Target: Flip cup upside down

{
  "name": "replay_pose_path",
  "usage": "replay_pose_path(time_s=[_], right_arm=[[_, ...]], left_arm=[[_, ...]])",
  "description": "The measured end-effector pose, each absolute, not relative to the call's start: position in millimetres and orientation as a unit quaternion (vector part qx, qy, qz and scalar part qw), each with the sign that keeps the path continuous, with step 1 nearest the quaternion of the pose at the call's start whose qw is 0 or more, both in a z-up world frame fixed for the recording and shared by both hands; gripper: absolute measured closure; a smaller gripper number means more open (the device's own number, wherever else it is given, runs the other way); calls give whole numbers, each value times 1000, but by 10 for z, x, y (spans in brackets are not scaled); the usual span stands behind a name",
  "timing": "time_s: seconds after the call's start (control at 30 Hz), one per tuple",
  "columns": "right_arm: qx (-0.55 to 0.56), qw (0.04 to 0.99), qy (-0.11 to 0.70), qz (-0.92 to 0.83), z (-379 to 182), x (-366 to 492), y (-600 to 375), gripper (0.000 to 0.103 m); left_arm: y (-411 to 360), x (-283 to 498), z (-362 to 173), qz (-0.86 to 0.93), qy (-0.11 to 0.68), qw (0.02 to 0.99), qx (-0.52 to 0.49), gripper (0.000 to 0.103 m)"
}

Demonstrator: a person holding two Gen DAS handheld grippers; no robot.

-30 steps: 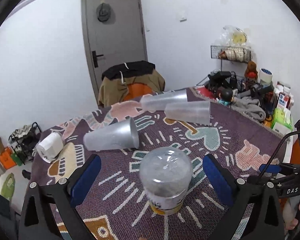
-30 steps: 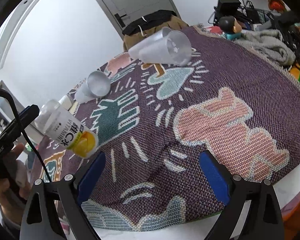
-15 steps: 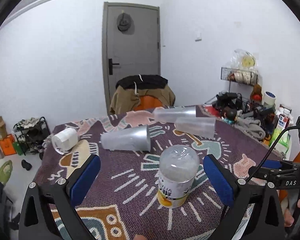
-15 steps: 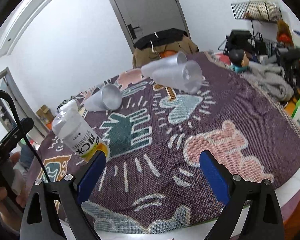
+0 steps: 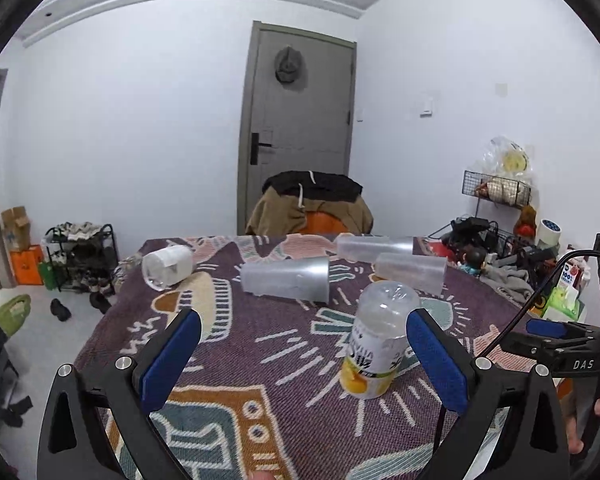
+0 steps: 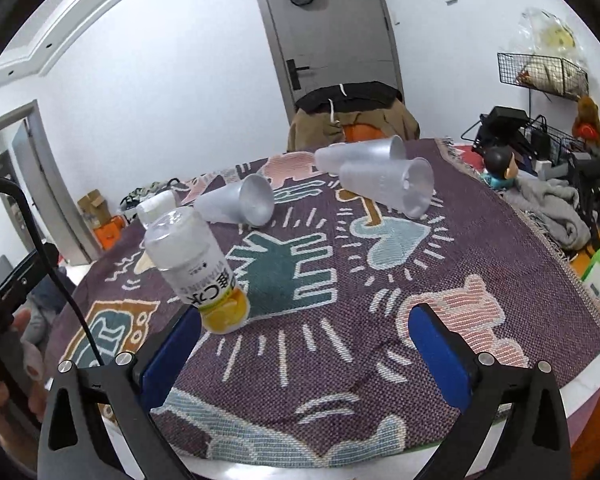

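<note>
Three clear plastic cups lie on their sides on the patterned cloth: a near one (image 5: pixel 286 284) (image 6: pixel 238 205), one further right (image 5: pixel 410 273) (image 6: pixel 388 190) and a far one (image 5: pixel 374 249) (image 6: pixel 356 156). A clear bottle with a yellow label (image 5: pixel 378 346) (image 6: pixel 198 270) stands upside down in front of them. My left gripper (image 5: pixel 302 354) is open and empty, its right finger close beside the bottle. My right gripper (image 6: pixel 304 354) is open and empty over the cloth's near edge, right of the bottle.
Another bottle with a white label (image 5: pixel 168 266) lies at the table's far left. Clutter, a grey cloth (image 6: pixel 556 210) and a figurine (image 6: pixel 498 166) fill the table's right side. A chair with a coat (image 5: pixel 310 208) stands behind the table. The table edge (image 6: pixel 500 436) is just below my right gripper.
Both grippers have pulled back and tilted up, so more of the room and table shows. The bottle now sits right of centre in the left wrist view. Nothing on the table moved.
</note>
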State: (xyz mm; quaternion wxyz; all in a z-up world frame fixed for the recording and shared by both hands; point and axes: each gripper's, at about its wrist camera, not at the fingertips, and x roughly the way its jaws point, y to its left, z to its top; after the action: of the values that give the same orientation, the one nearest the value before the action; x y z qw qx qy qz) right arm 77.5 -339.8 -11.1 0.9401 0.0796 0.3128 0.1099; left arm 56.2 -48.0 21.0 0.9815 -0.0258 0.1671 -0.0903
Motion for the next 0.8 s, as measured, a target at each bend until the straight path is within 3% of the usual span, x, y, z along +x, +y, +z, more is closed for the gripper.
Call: replay_pose_path(time_s=[0.8], right_arm=[[24, 957, 258, 133, -301, 442, -3377, 0]], left_arm=[[-363, 180, -122, -35, 141, 989, -15, 0]])
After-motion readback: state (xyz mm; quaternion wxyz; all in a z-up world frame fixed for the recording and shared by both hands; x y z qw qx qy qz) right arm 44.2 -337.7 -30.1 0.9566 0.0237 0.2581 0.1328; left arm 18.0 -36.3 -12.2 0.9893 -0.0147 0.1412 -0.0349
